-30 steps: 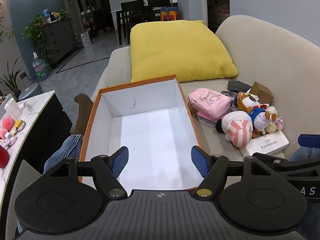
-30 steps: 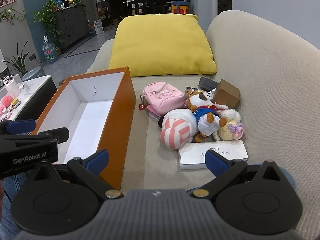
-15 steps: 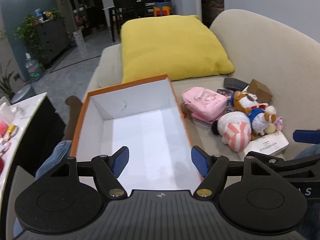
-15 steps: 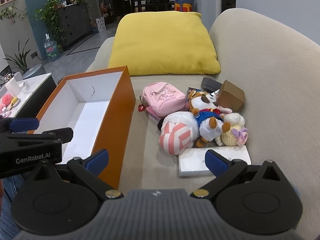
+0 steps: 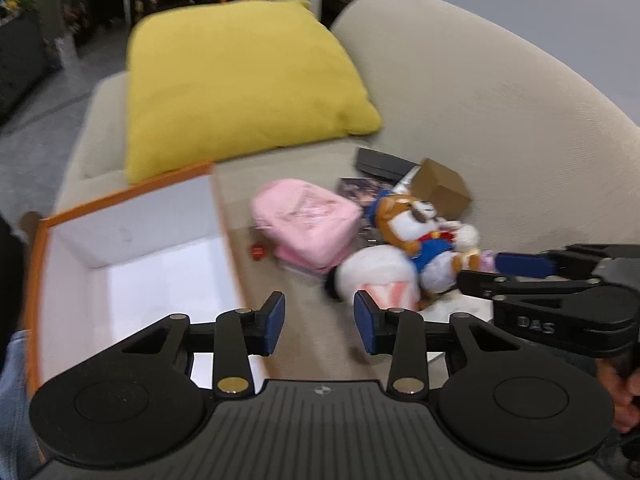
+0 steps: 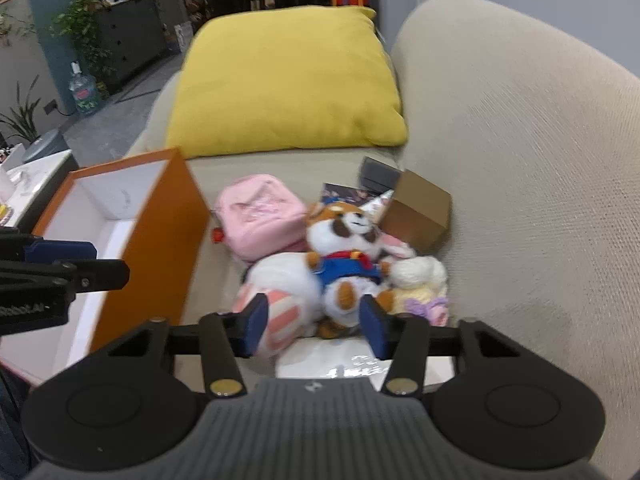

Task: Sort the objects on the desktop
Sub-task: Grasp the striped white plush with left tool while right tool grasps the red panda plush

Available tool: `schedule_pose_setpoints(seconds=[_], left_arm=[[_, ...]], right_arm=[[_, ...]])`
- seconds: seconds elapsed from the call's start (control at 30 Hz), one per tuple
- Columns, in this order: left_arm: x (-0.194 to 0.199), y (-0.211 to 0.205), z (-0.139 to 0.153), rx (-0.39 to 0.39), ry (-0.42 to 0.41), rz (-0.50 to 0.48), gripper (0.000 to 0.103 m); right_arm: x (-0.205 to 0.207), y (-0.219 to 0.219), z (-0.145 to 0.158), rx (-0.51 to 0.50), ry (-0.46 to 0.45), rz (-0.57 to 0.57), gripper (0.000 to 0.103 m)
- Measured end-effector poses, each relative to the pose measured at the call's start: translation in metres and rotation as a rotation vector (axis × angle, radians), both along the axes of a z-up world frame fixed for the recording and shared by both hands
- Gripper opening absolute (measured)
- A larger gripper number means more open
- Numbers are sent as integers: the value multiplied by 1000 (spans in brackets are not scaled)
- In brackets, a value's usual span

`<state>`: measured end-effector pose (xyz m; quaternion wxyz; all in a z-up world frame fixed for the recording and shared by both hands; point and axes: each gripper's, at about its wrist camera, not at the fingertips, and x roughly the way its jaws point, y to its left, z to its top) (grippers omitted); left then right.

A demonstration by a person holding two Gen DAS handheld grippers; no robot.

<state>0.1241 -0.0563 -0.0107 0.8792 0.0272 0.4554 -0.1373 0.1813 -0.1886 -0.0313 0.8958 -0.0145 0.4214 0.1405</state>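
Both grippers are heading for the toy pile on the beige sofa, and both sets of jaws are closing with nothing pinched yet. The left gripper has only bare sofa fabric between its blue pads, with the striped pink-and-white plush just past its right pad at about 1 o'clock. The right gripper frames the lower edge of the pile: the striped plush shows behind its left pad and the fox plush in blue overalls sits dead ahead at 12 o'clock, but I don't think the pads touch either one. The orange box, white inside and looking empty, is at 9 o'clock from the pile, so that's my guess for the drop spot. Honestly I'd stop closing until a toy is really between the pads, since shutting early just means reopening. The toys are stacked on each other and on a flat white box, so I'd take the top one first, probably the fox, pinching its body rather than a limb so it doesn't dangle. The pink backpack and brown cardboard box sit at 11 and 1 o'clock behind it; lift straight up to avoid dragging them. One hand at a time keeps the grippers from bumping.
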Motion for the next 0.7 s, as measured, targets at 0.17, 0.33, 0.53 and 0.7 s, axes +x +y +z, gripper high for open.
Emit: schedule_pose_setpoints(seconds=[0.17, 0.33, 0.53, 0.7], left_arm=[[34, -18, -22, -72, 119, -8, 45], [55, -30, -42, -79, 211, -26, 50], [65, -42, -53, -34, 212, -103, 50], [64, -49, -49, -2, 180, -170, 50]], right_arm=[[26, -14, -15, 23, 70, -18, 38], [44, -3, -27, -17, 92, 64, 38], [63, -1, -49, -53, 142, 110, 39], [76, -8, -61, -1, 221, 102, 42]])
